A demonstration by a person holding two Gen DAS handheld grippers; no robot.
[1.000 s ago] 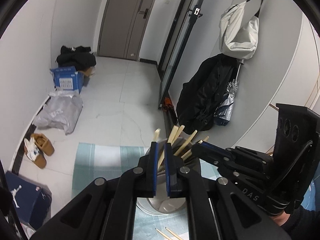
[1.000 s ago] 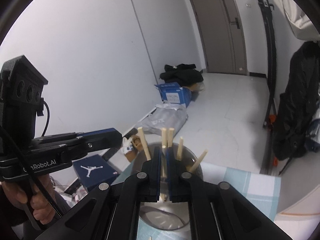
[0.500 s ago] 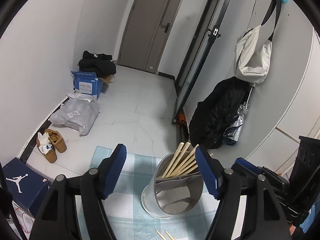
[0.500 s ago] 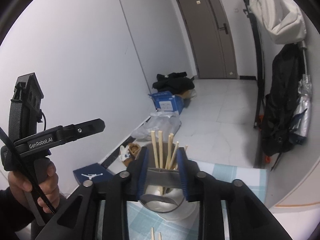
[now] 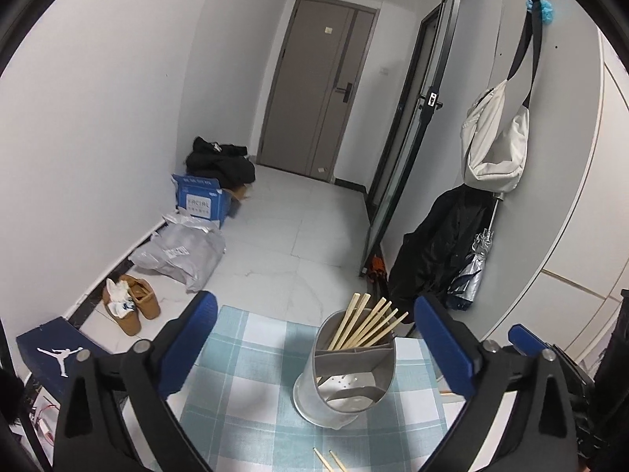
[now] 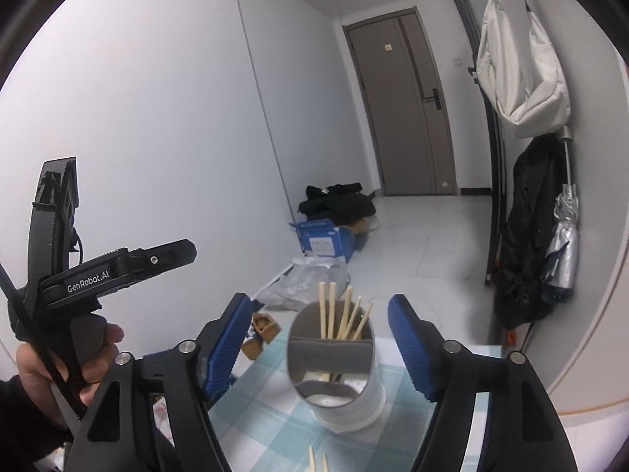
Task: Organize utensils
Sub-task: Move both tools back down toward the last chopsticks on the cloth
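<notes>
A grey utensil holder [image 5: 346,377] [image 6: 338,381] stands upright on the blue-checked tablecloth [image 5: 243,373]. Several wooden chopsticks [image 5: 365,322] [image 6: 338,314] lean in its back compartment. Two loose chopsticks [image 5: 330,460] [image 6: 316,462] lie on the cloth in front of it. My left gripper [image 5: 314,305] hangs back from the holder, its jaws opening wide, with nothing pressed between the blue pads. My right gripper [image 6: 320,306] is also back from the holder, jaws opening and holding nothing. A hand [image 6: 59,358] holds the left gripper [image 6: 118,271] at the left edge of the right wrist view.
Another chopstick [image 5: 448,392] lies on the cloth right of the holder. Beyond the table's far edge the floor holds brown shoes [image 5: 131,306], a dark shoebox [image 5: 55,350], a grey bag [image 5: 184,251] and a blue box [image 5: 200,200]. A black coat [image 5: 440,259] and an umbrella [image 5: 477,263] hang at the right wall.
Both grippers went from shut on chopsticks over the holder to wide open. They drew back and up, and the chopsticks now stand in the holder.
</notes>
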